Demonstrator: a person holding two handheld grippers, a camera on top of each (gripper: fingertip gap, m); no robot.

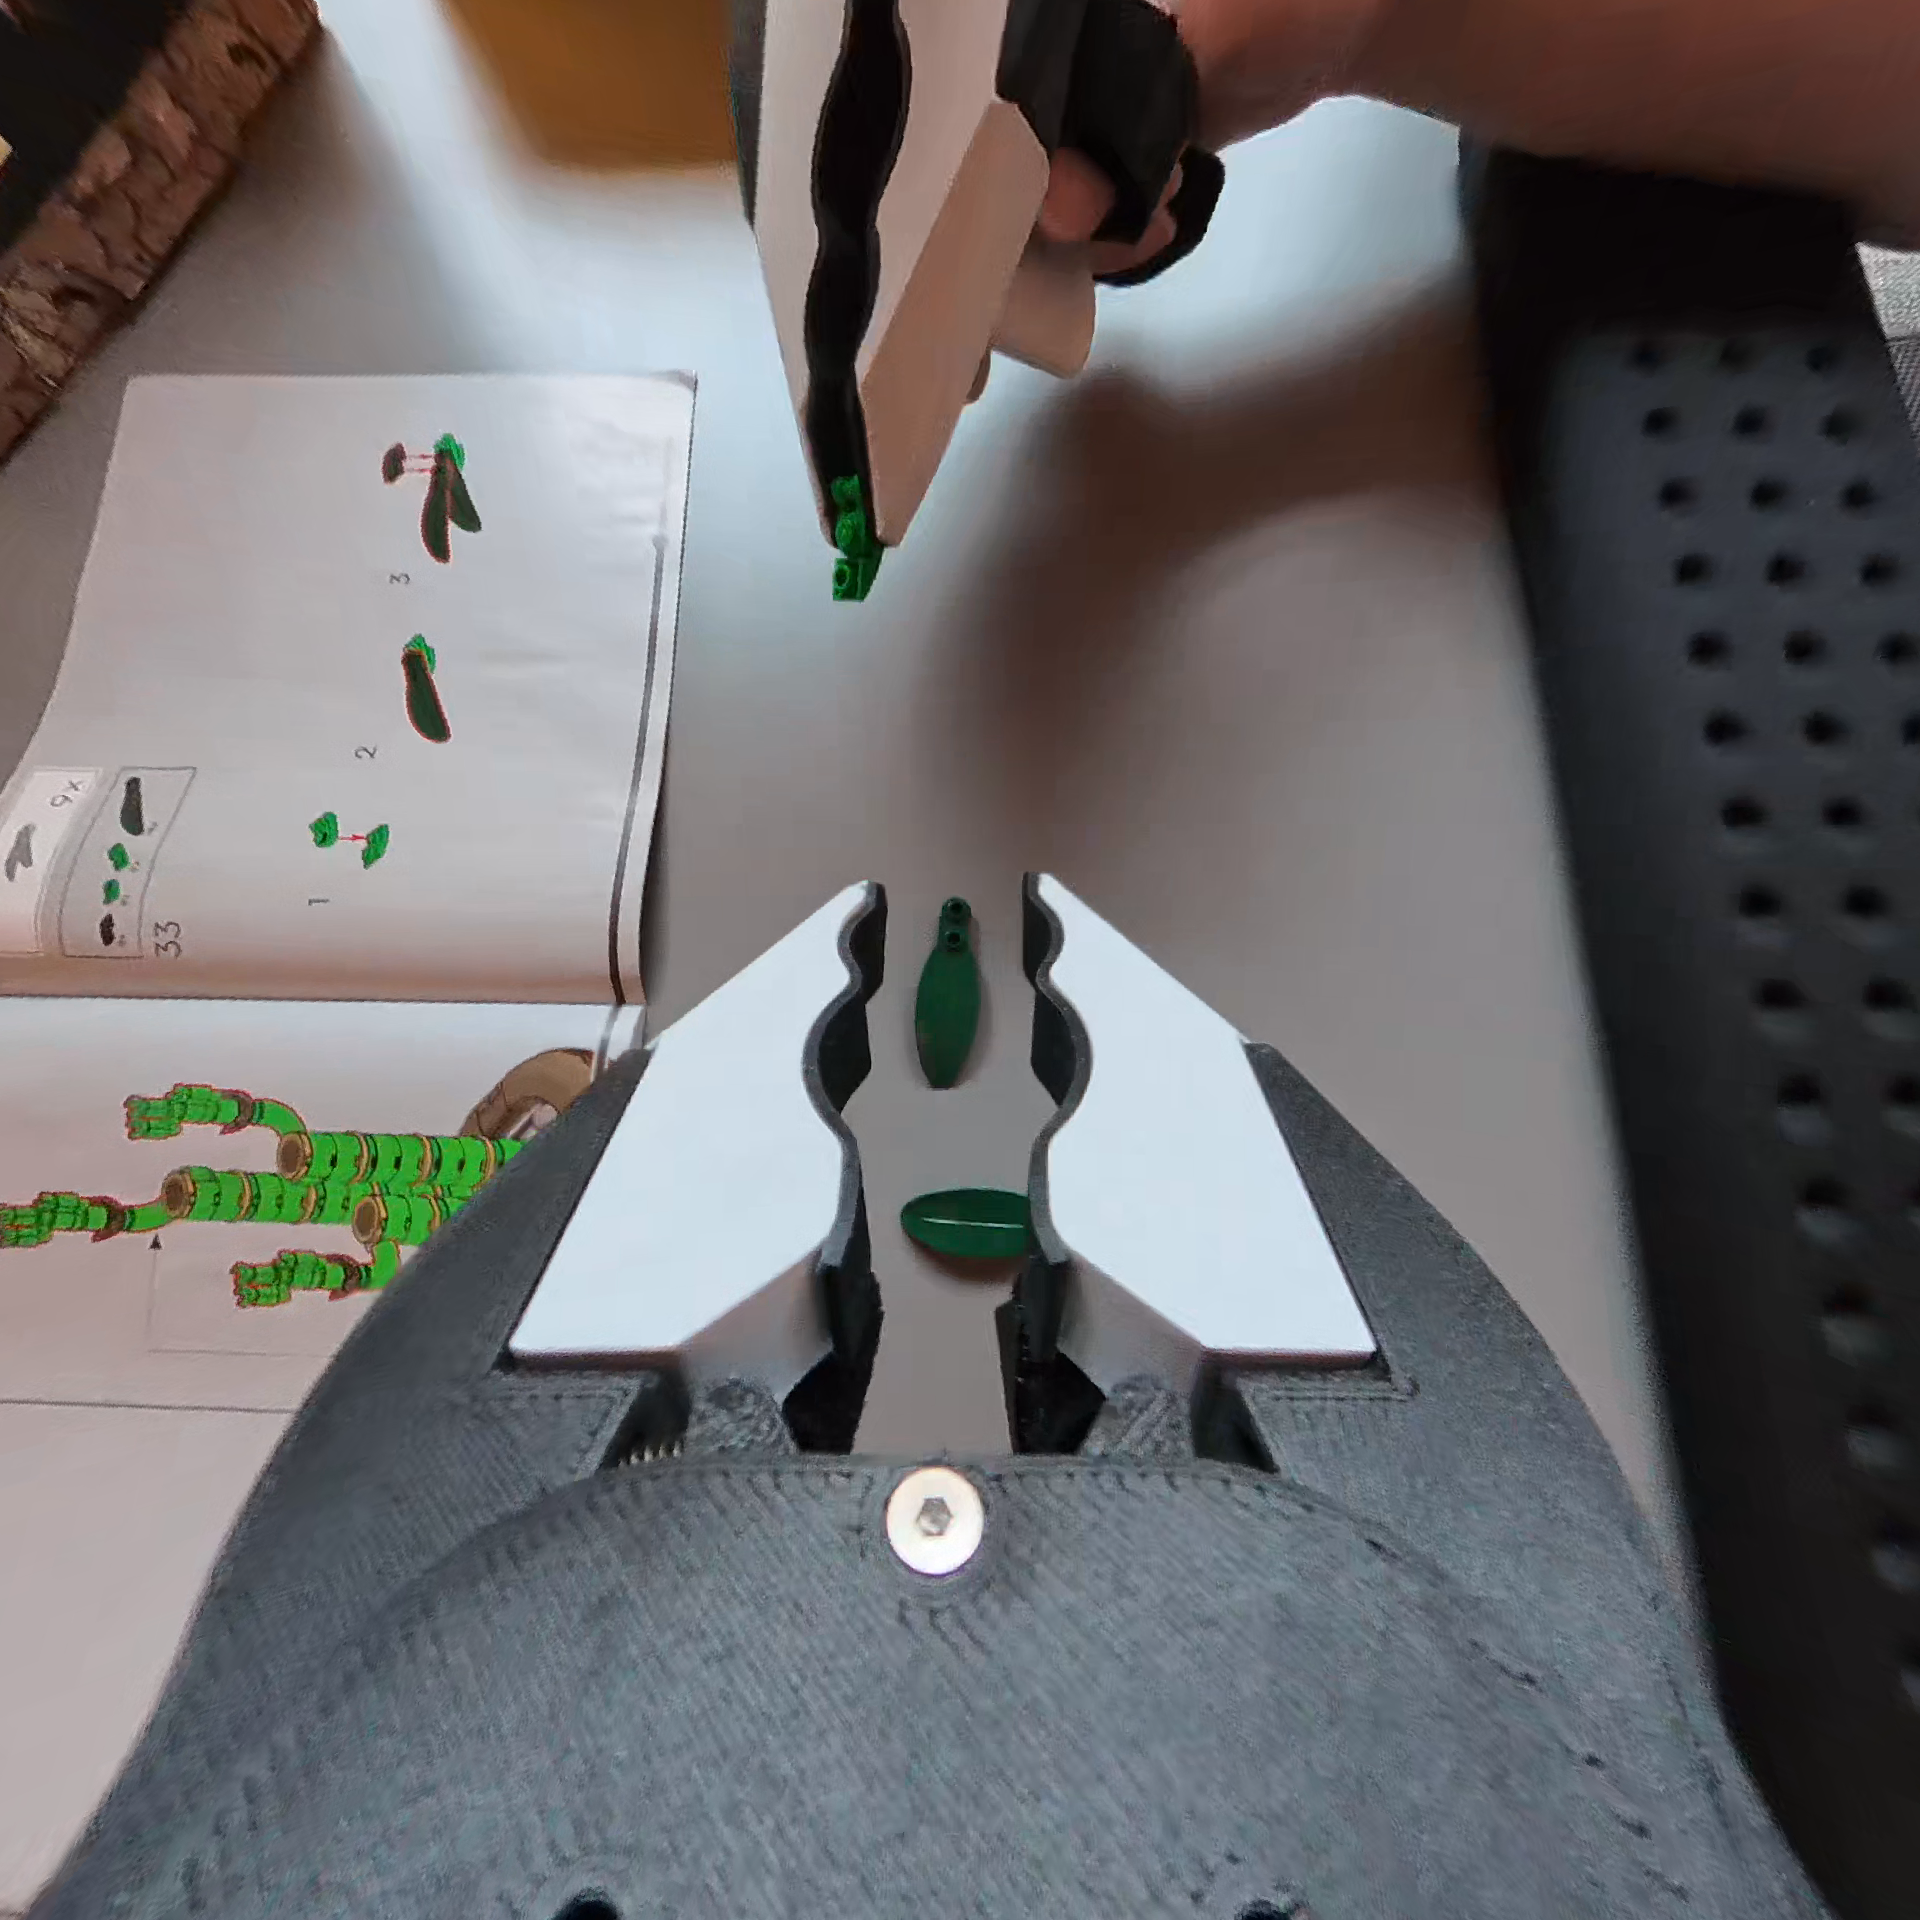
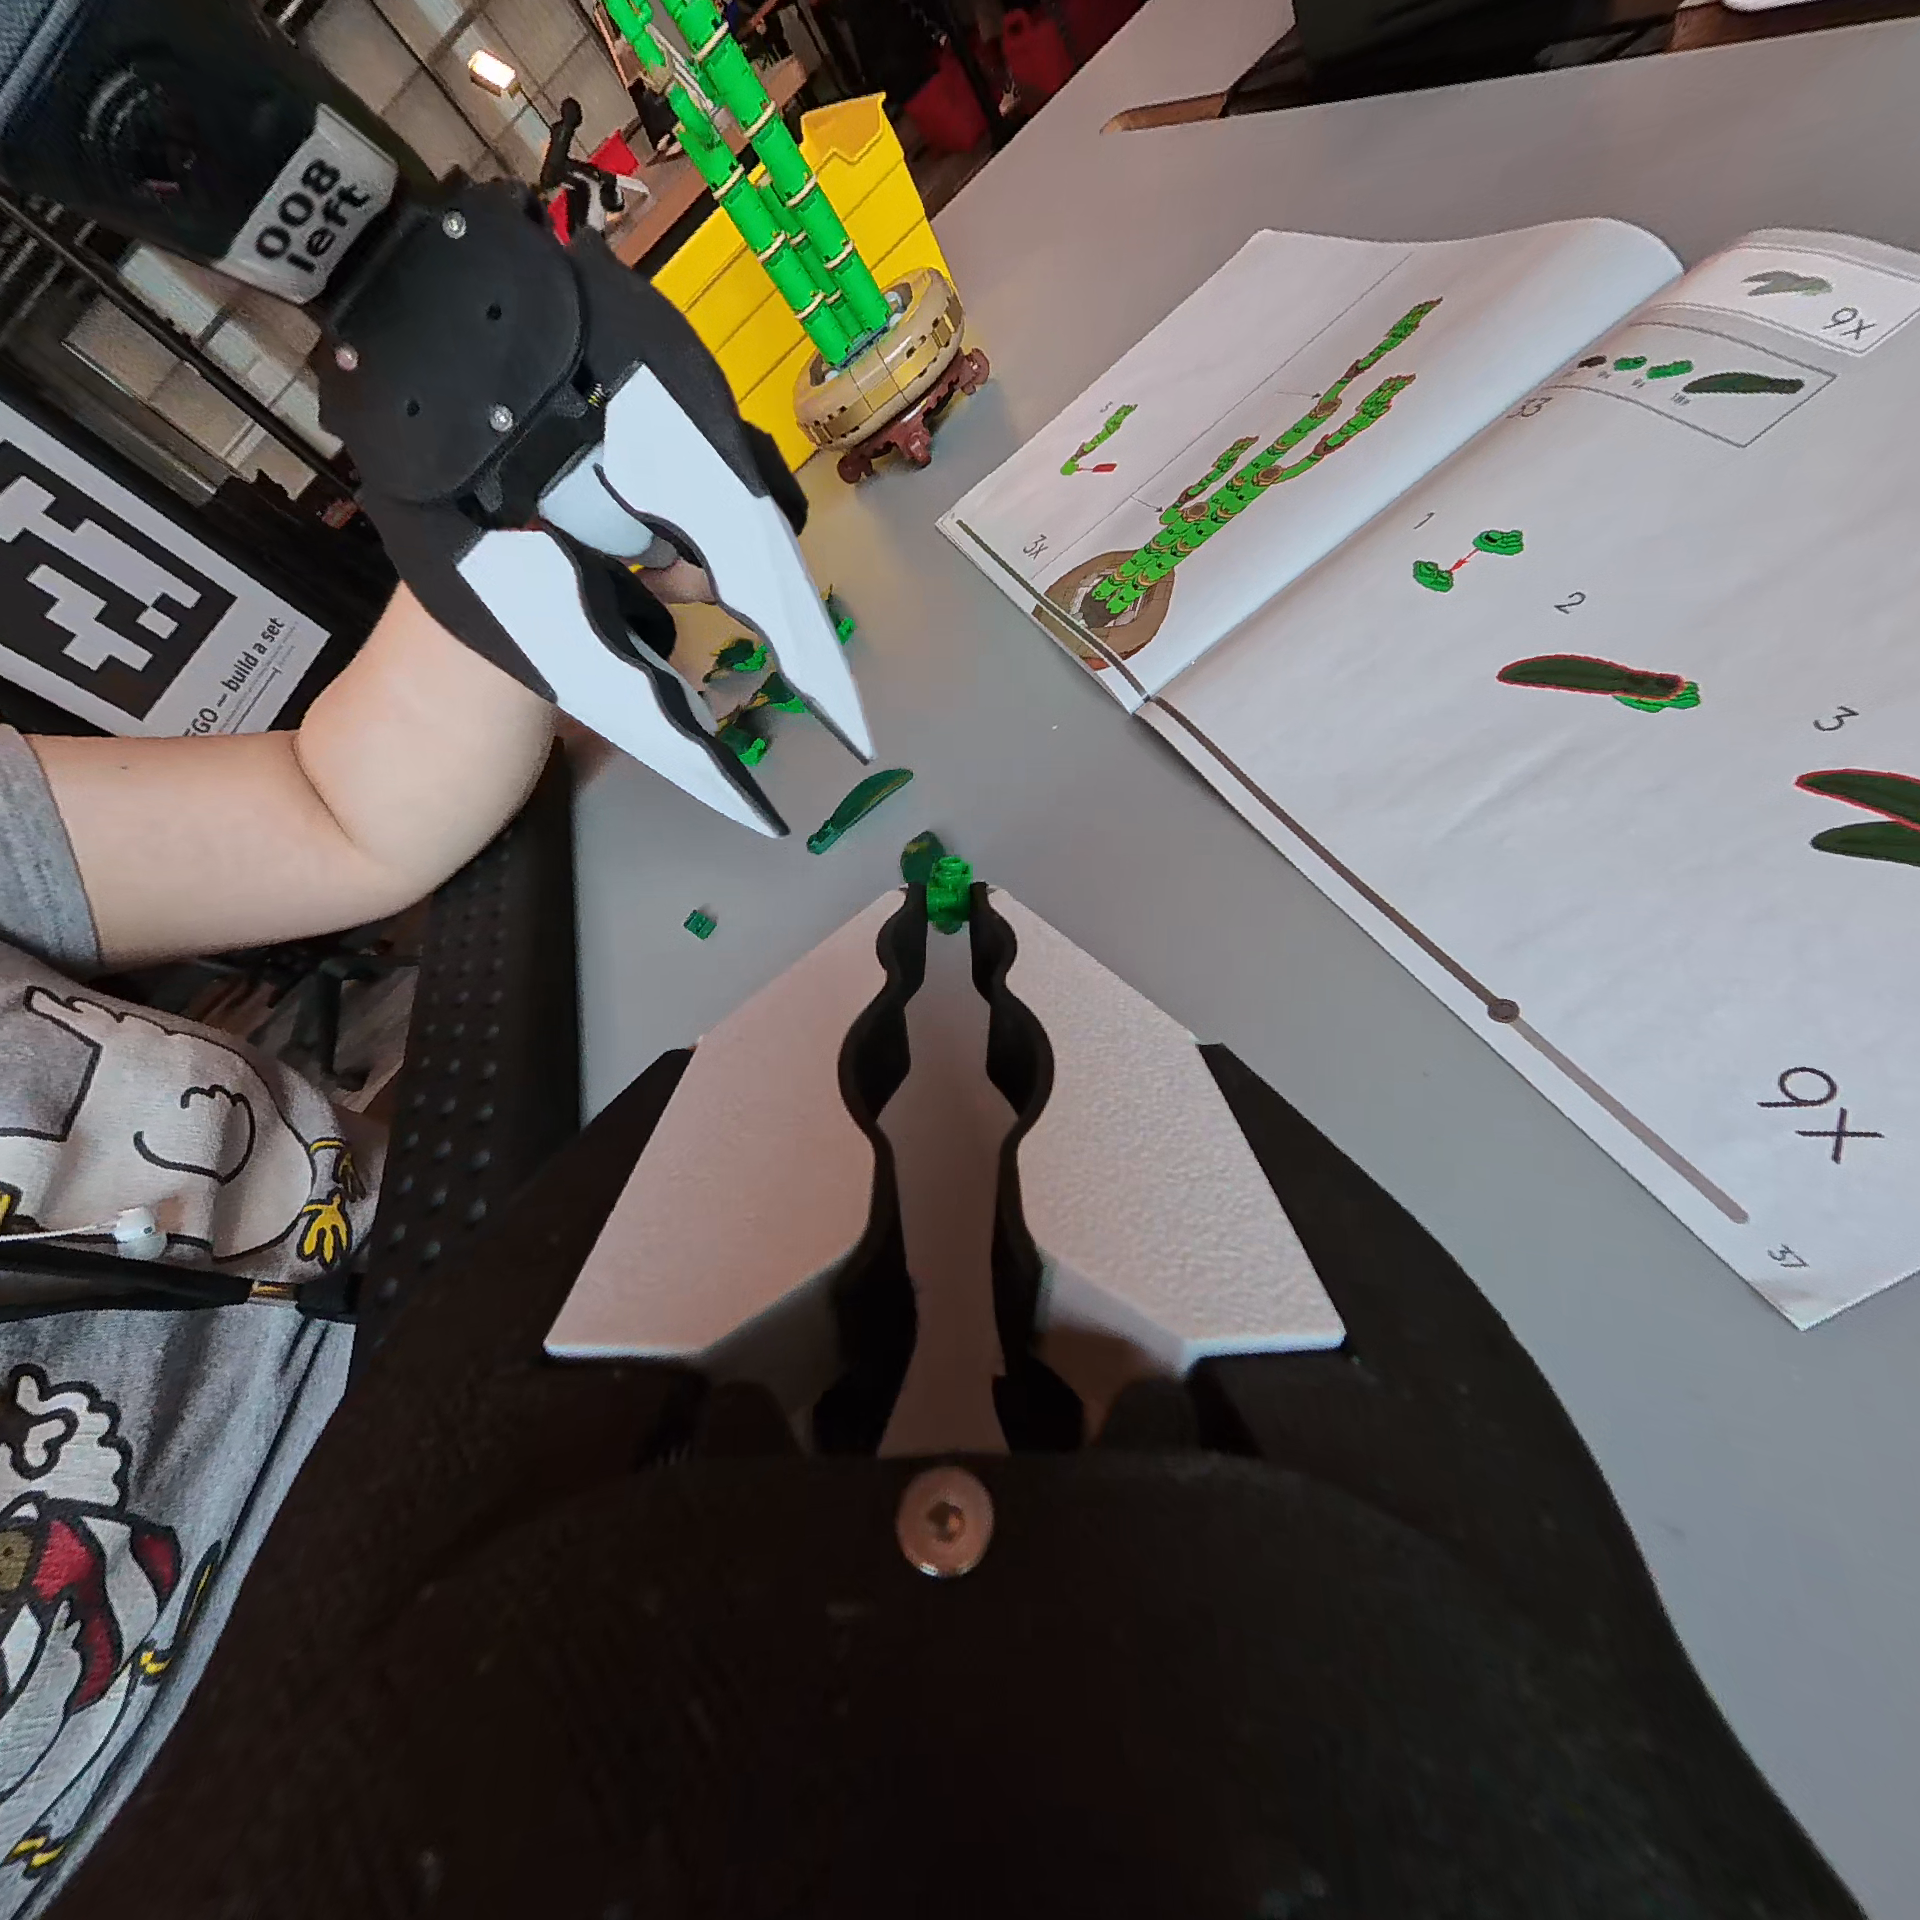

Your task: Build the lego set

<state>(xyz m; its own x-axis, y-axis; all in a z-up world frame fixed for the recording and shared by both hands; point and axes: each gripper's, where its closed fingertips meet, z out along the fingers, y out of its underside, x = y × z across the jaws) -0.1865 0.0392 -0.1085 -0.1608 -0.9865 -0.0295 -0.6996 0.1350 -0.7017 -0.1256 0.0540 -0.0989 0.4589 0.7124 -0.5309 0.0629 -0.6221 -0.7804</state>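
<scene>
A: Fingers of the left gripper [image 1: 954,894] stand spread in the left wrist view, nothing between them but grey table [image 1: 1195,727]. A dark green leaf piece [image 1: 945,1003] lies flat in the gap, studs pointing away, touching neither finger. A second dark green leaf [image 1: 968,1223] lies crosswise nearer the camera, its right end under the right finger's edge.

B: And farther off?

A: The right gripper [image 1: 858,540] reaches down from above, pressed together on a small bright green lego assembly [image 1: 856,540] that pokes out below its tips, above the table. An open instruction booklet [image 1: 343,686] lies to the left.

B: Right wrist view?

A: The right gripper [image 2: 945,896] pinches the same bright green assembly [image 2: 947,894] at its very tips. The left gripper [image 2: 826,795] hangs opposite, spread, over the leaf piece [image 2: 860,809]. A tiny green piece [image 2: 700,923] sits alone near the table edge; more green pieces [image 2: 750,686] lie behind the left gripper. The built bamboo model [image 2: 831,281] stands in its tan pot beside a yellow bin [image 2: 883,166]. The booklet [image 2: 1507,727] lies open on the right.
</scene>
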